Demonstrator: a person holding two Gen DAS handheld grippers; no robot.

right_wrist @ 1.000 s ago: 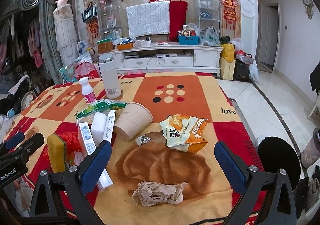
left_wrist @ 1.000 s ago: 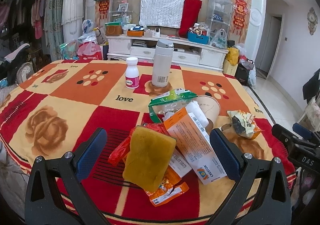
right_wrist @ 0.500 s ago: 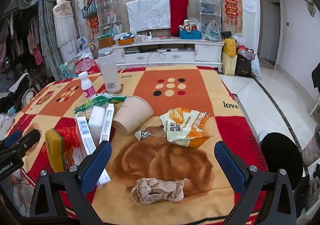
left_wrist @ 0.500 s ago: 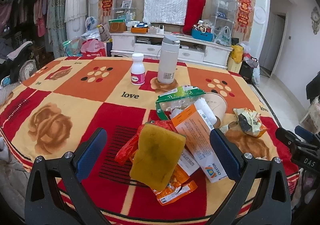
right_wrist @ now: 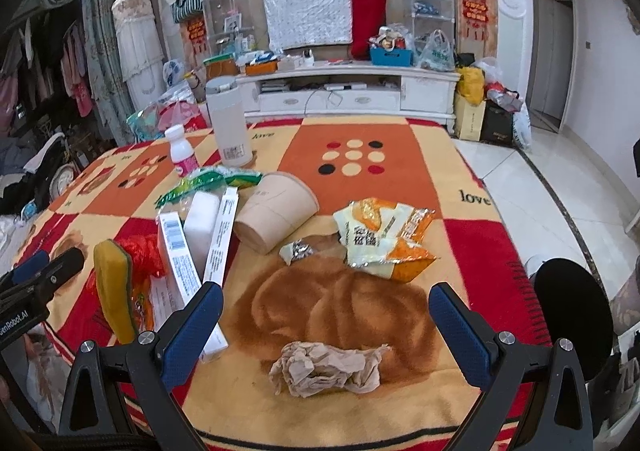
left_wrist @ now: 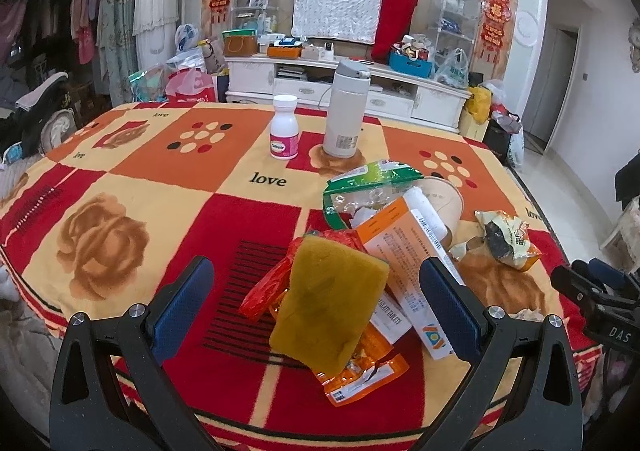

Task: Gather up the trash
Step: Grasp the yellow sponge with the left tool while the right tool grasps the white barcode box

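Trash lies in a heap on a patterned blanket. A yellow sponge leans on an orange-red wrapper, beside an orange-white carton. My left gripper is open, its blue pads either side of the sponge, held above the near edge. In the right wrist view a crumpled brown paper lies just ahead of my open right gripper. Farther off lie a tipped paper cup, a foil scrap and a yellow snack bag.
A white thermos and a pill bottle stand upright at the far side of the table. A green bag lies by the cup. A black round bin stands on the floor to the right. A cluttered cabinet fills the background.
Both grippers have shifted slightly, so the trash sits a little differently in each view. Nothing was grasped and the objects lie where they were.
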